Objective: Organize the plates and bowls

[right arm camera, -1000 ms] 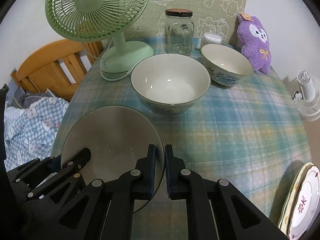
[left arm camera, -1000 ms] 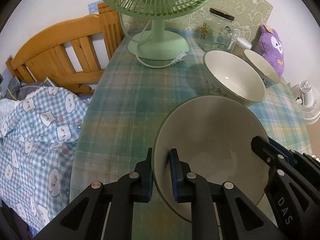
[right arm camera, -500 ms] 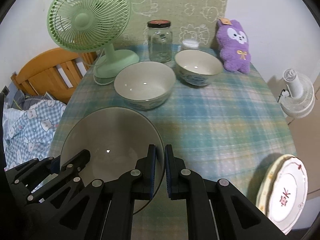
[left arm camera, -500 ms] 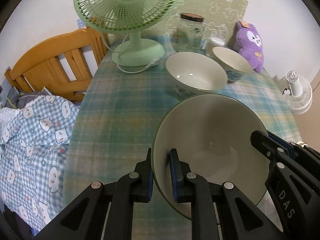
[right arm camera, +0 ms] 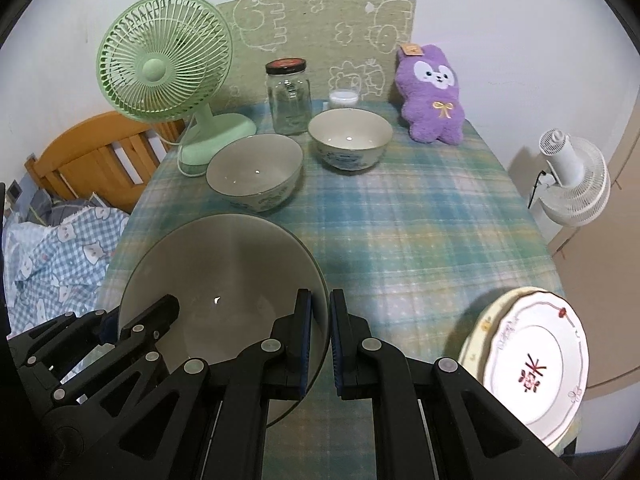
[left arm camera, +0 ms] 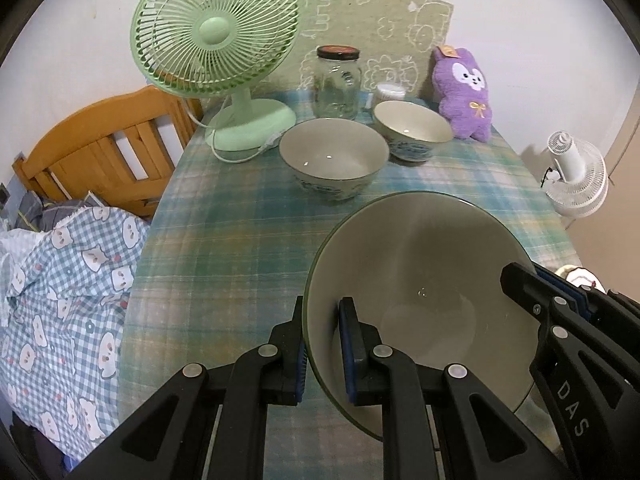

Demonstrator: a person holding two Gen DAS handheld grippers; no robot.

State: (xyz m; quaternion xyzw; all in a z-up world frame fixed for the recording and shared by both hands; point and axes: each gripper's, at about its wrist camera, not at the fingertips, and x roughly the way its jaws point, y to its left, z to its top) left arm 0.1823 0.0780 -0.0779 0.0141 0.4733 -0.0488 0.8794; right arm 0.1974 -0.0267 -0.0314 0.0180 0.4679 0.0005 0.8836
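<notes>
Lifted and drawn back from the far end of the table since a second ago: large grey-green bowl (left arm camera: 424, 280), carried off the cloth, tilted toward the cameras. Fan, jar and both smaller bowls now sit further off in each view.

Held by: left gripper (left arm camera: 323, 344), jaws clamped on the near-left rim; right gripper (right arm camera: 318, 344), jaws clamped on the opposite rim.

Beyond it, on the plaid tablecloth (right arm camera: 420, 216): medium bowl (right arm camera: 254, 172) and small blue-patterned bowl (right arm camera: 350, 138), side by side, apart.

At the near right edge: stacked plates (right arm camera: 532, 364), now in view.

Judgement: bowl is in transit, not yet placed; nesting the smaller bowls likely remains.
</notes>
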